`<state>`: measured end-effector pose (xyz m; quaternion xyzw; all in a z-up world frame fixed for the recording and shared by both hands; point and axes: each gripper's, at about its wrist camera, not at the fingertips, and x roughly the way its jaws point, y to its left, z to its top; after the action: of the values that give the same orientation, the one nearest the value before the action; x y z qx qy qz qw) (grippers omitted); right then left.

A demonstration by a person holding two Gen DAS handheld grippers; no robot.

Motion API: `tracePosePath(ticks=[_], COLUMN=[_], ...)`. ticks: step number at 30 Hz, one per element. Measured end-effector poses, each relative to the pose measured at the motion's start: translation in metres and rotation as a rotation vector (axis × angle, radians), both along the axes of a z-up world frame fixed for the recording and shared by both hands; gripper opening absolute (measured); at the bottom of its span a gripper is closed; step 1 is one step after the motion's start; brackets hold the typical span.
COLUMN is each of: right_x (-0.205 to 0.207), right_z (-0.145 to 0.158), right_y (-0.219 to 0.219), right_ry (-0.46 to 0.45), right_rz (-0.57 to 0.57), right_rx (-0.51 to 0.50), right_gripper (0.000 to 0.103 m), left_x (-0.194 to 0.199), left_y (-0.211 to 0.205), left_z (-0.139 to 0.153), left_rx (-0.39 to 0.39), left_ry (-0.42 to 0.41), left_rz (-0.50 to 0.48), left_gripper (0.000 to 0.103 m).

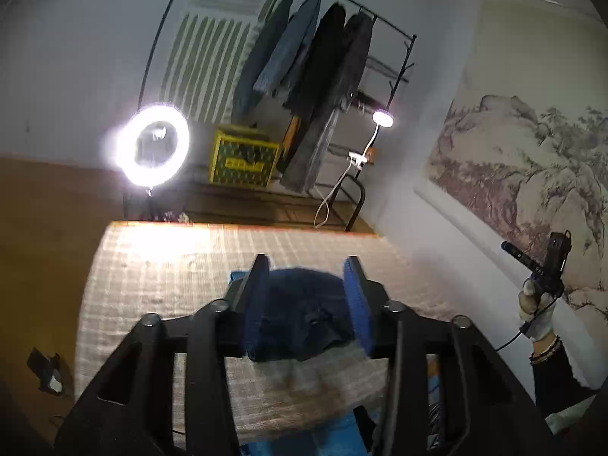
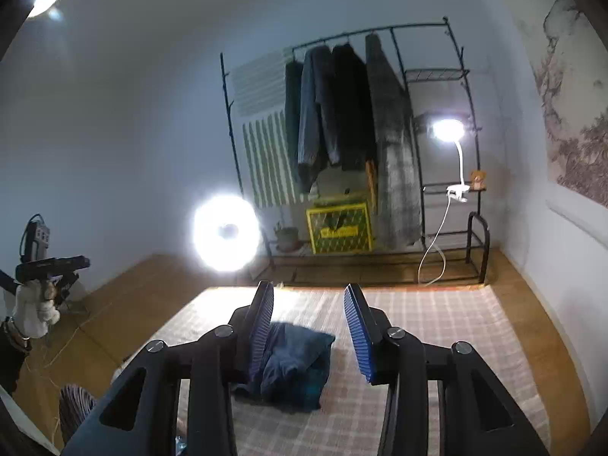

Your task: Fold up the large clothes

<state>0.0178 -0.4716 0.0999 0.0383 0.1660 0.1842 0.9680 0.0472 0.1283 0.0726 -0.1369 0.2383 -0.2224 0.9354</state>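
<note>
Both grippers' fingers point(image 1: 351, 296) point(image 2: 357, 326) parted, empty, above folded blue garment point(image 2: 296, 364)

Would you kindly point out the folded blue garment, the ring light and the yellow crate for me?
Folded blue garment point(image 2: 294, 364): right wrist view, middle of the bundle.
Ring light point(image 1: 152, 149): left wrist view, dark centre inside the glowing ring.
Yellow crate point(image 2: 339, 230): right wrist view, front face.

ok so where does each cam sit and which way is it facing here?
Left wrist: rides the left gripper, raised, looking down over the blue garment on the checked mat; right hand shows at the right edge.
Right wrist: on the right gripper, same heading; left hand at the left edge.
Shared: garment, mat, ring light, clothes rack.
</note>
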Motion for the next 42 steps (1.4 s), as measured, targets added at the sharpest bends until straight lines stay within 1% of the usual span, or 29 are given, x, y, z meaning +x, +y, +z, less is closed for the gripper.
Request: tracePosePath(ticks=[1, 2, 3, 5, 7, 9, 10, 12, 13, 15, 16, 17, 18, 19, 20, 21, 23, 26, 28, 31, 32, 33, 34, 35, 36, 37, 38, 40, 42], right_x=[0.0, 0.001, 0.002, 0.008, 0.02, 0.032, 0.042, 0.059, 0.073, 0.091, 0.106, 0.115, 0.124, 0.138, 0.143, 0.152, 0.171, 0.198, 0.212, 0.221, 0.224, 0.227, 0.23, 0.232, 0.235, 0.238, 0.238, 0.232, 0.219], right_z=[0.003, 0.005, 0.006, -0.002, -0.019, -0.04, -0.057, -0.079, -0.097, -0.119, -0.136, -0.148, -0.159, -0.175, -0.185, -0.196, -0.22, -0.26, -0.28, -0.298, -0.301, -0.303, -0.304, -0.305, -0.307, -0.31, -0.31, -0.3, -0.28], right_y=[-0.002, -0.003, -0.005, -0.006, -0.007, -0.004, 0.0, 0.007, 0.015, 0.025, 0.034, 0.04, 0.046, 0.055, 0.06, 0.066, 0.074, 0.075, 0.077, 0.082, 0.084, 0.087, 0.091, 0.094, 0.099, 0.104, 0.107, 0.105, 0.094], right_ry=[-0.006, -0.007, -0.003, 0.024, 0.07, 0.129, 0.165, 0.219, 0.256, 0.31, 0.36, 0.39, 0.418, 0.454, 0.474, 0.498, 0.555, 0.665, 0.727, 0.763, 0.771, 0.775, 0.773, 0.772, 0.779, 0.798, 0.807, 0.787, 0.741], right_rz=[-0.002, -0.007, -0.005, -0.002, 0.01, 0.022, 0.032, 0.049, 0.06, 0.068, 0.076, 0.08, 0.083, 0.086, 0.087, 0.086, 0.086, 0.079, 0.076, 0.08, 0.09, 0.101, 0.116, 0.128, 0.145, 0.163, 0.157, 0.141, 0.164], right_rx=[0.003, 0.005, 0.009, 0.035, 0.079, 0.117, 0.145, 0.173, 0.185, 0.2, 0.208, 0.208, 0.207, 0.196, 0.188, 0.183, 0.21, 0.312, 0.339, 0.373, 0.389, 0.399, 0.408, 0.405, 0.398, 0.388, 0.369, 0.354, 0.383], right_gripper=[0.047, 0.055, 0.058, 0.059, 0.059, 0.065, 0.071, 0.072, 0.072, 0.072, 0.072, 0.072, 0.072, 0.075, 0.081, 0.083, 0.084, 0.084, 0.084, 0.083, 0.081, 0.08, 0.073, 0.057, 0.044, 0.02, 0.01, 0.006, 0.006], left_x=[-0.004, -0.005, -0.005, -0.001, 0.015, 0.036, 0.051, 0.079, 0.096, 0.125, 0.139, 0.152, 0.159, 0.169, 0.179, 0.187, 0.204, 0.223, 0.232, 0.243, 0.246, 0.248, 0.251, 0.252, 0.251, 0.25, 0.245, 0.229, 0.216], left_y=[0.002, 0.003, 0.002, 0.0, -0.004, -0.006, -0.009, -0.014, -0.017, -0.023, -0.027, -0.03, -0.03, -0.031, -0.031, -0.031, -0.033, -0.036, -0.039, -0.044, -0.047, -0.051, -0.057, -0.061, -0.063, -0.066, -0.066, -0.063, -0.058], left_z=[0.006, 0.009, 0.008, -0.004, -0.032, -0.065, -0.084, -0.121, -0.143, -0.179, -0.195, -0.212, -0.223, -0.235, -0.249, -0.262, -0.284, -0.319, -0.332, -0.345, -0.347, -0.349, -0.351, -0.351, -0.349, -0.347, -0.342, -0.325, -0.309], left_rx=[-0.001, -0.002, -0.003, -0.013, -0.052, -0.093, -0.111, -0.128, -0.146, -0.172, -0.18, -0.181, -0.189, -0.199, -0.204, -0.204, -0.208, -0.262, -0.296, -0.358, -0.368, -0.365, -0.355, -0.346, -0.339, -0.328, -0.327, -0.375, -0.389], left_ry=[-0.005, -0.005, -0.002, 0.024, 0.088, 0.154, 0.195, 0.272, 0.322, 0.414, 0.448, 0.473, 0.49, 0.51, 0.532, 0.554, 0.603, 0.684, 0.705, 0.731, 0.728, 0.721, 0.72, 0.724, 0.72, 0.71, 0.704, 0.679, 0.637], left_rz=[0.009, 0.014, 0.015, 0.01, -0.004, -0.003, -0.005, 0.003, 0.009, 0.009, 0.014, 0.023, 0.031, 0.034, 0.04, 0.054, 0.069, 0.049, 0.037, 0.023, 0.008, -0.004, -0.019, -0.031, -0.032, -0.033, -0.036, -0.062, -0.083], left_gripper=[0.053, 0.056, 0.057, 0.059, 0.064, 0.064, 0.064, 0.064, 0.064, 0.064, 0.064, 0.064, 0.064, 0.064, 0.064, 0.064, 0.066, 0.066, 0.066, 0.066, 0.059, 0.049, 0.021, 0.011, 0.01, 0.007, 0.006, 0.006, 0.006])
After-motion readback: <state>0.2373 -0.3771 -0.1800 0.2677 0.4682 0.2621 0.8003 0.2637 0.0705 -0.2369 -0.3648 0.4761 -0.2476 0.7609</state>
